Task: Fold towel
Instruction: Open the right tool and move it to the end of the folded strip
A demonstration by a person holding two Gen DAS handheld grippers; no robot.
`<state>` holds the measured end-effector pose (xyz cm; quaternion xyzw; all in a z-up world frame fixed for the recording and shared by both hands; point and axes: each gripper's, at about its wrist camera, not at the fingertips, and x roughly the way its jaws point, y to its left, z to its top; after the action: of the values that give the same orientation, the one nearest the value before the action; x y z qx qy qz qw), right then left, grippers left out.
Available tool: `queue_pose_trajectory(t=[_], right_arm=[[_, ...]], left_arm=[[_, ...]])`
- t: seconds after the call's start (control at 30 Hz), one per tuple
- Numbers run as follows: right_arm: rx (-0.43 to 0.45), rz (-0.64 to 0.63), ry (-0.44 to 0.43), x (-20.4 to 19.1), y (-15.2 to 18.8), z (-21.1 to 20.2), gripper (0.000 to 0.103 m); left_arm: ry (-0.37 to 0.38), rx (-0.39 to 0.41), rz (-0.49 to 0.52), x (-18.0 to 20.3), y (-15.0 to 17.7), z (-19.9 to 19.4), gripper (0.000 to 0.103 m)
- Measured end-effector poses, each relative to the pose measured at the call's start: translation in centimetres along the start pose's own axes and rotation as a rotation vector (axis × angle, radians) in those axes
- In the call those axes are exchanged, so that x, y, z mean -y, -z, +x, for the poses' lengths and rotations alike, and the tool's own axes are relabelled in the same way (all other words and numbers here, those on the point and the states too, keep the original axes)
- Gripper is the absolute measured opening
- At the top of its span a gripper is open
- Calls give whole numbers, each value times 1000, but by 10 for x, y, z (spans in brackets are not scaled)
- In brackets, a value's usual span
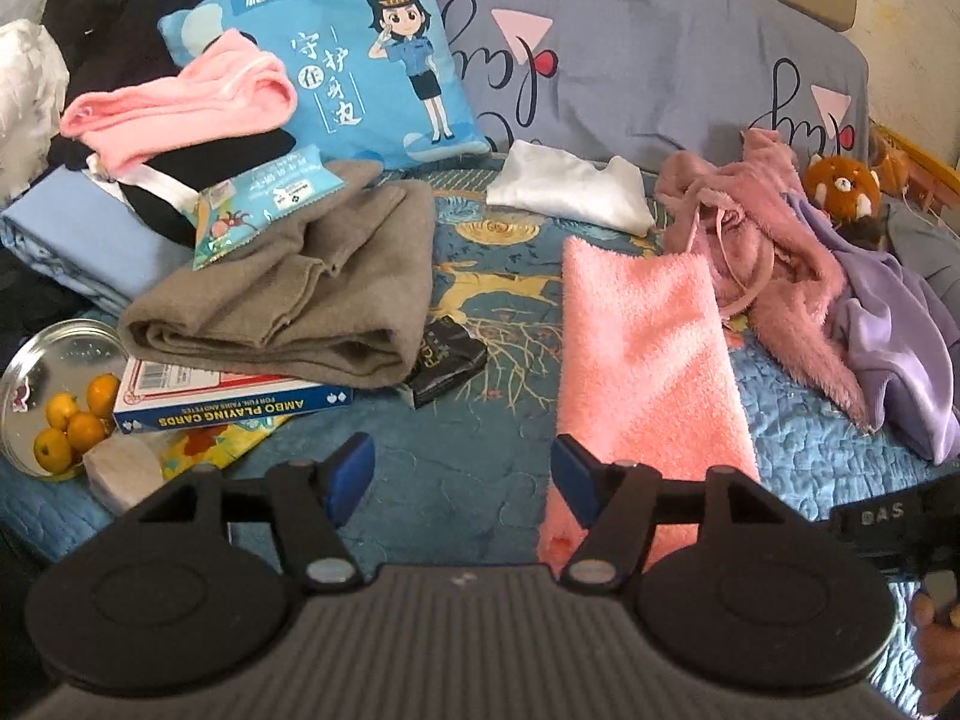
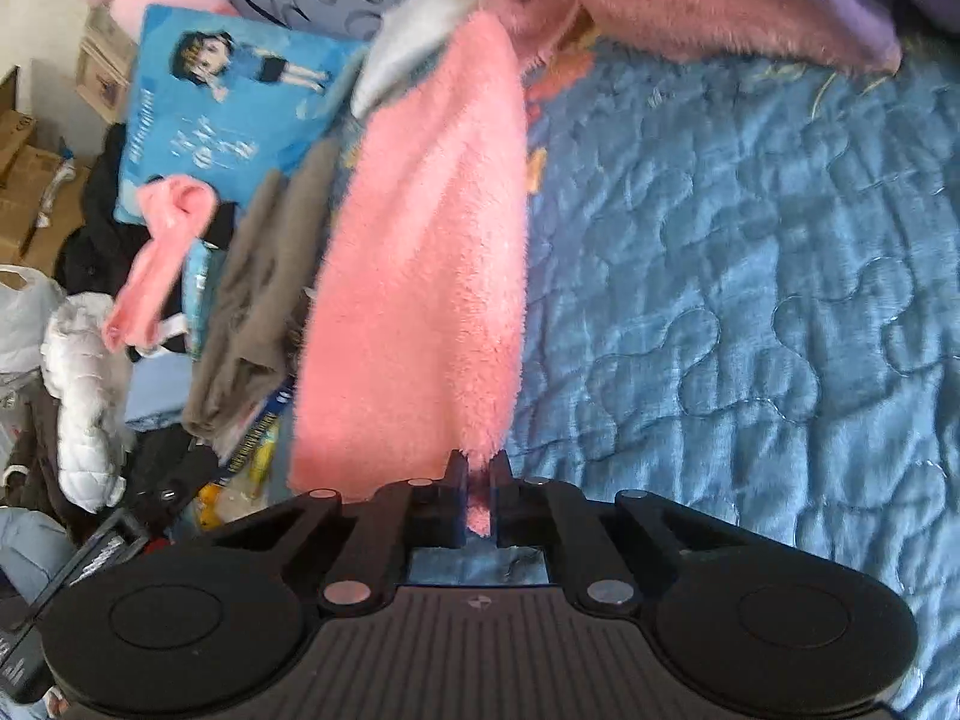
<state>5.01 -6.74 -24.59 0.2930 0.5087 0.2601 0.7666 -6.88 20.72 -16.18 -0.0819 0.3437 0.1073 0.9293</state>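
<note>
Right tongs (image 2: 478,495) pinching towel (image 2: 420,276) corner, left tongs (image 1: 462,480) spread

Bed: a blue quilted bedspread (image 1: 468,468) with a gold pattern fills the middle of the left wrist view.
Head end: grey-blue bedding (image 1: 630,60) with script lettering, upper centre.
Wall: pale, upper right corner.
Storage: cardboard boxes (image 2: 24,180), left edge of the right wrist view.
Light: bright, even daylight.

Readable text on the bed clutter

The box (image 1: 234,405) under the grey cloth read "AMBO PLAYING CARDS", upside down in the left wrist view. The blue cushion (image 1: 336,54) carried Chinese characters, "守护" and "在" among them. A black strap (image 1: 879,516) at the right edge showed "DAS".
</note>
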Motion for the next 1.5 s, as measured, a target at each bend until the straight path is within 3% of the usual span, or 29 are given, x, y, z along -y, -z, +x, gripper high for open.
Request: queue_pose_trajectory(t=[0.1, 0.17, 0.2, 0.27, 0.6, 0.7, 0.73, 0.8, 0.97, 1.07, 1.27, 1.3, 1.33, 1.37, 1.5], right_arm=[[25, -4, -23, -4, 2, -16, 6], [26, -36, 23, -3, 4, -19, 6], [6, -60, 100, -1, 5, -15, 6], [-49, -47, 173, 10, 9, -6, 6], [-86, -80, 116, -1, 22, -39, 6], [-129, -71, 129, 4, 23, -37, 18], [-153, -71, 136, 5, 24, -36, 28], [-133, -120, 166, -1, 24, -42, 37], [-64, -294, 195, -19, 15, -61, 44], [-89, -263, 172, -11, 10, -58, 46], [-159, -63, 114, 8, 19, -26, 42], [-165, -21, 96, 12, 20, -24, 33], [-170, 23, 73, 15, 20, -22, 16], [-166, 62, 42, 17, 20, -22, 10], [-143, 169, -71, 18, 16, -28, 7]], left_arm=[[1, 3, -6, -1, 0, -1, 69], [-1, 4, -8, -1, -1, 0, 69], [-2, 3, -7, -1, -1, 0, 69], [-5, -2, -3, -1, -1, 1, 69], [0, -3, 12, 1, 1, 1, 69], [4, -8, 27, 4, 1, 2, 69], [5, -11, 32, 5, 1, 2, 69], [6, -16, 41, 6, 2, 3, 69], [6, -21, 41, 6, 2, 5, 73], [12, -19, 28, 4, 1, 5, 73], [19, -18, 32, 4, 2, 4, 73], [20, -18, 33, 4, 2, 4, 74], [20, -18, 31, 3, 2, 4, 74], [20, -17, 29, 3, 2, 3, 76], [22, -19, 12, 0, 1, 4, 77]])
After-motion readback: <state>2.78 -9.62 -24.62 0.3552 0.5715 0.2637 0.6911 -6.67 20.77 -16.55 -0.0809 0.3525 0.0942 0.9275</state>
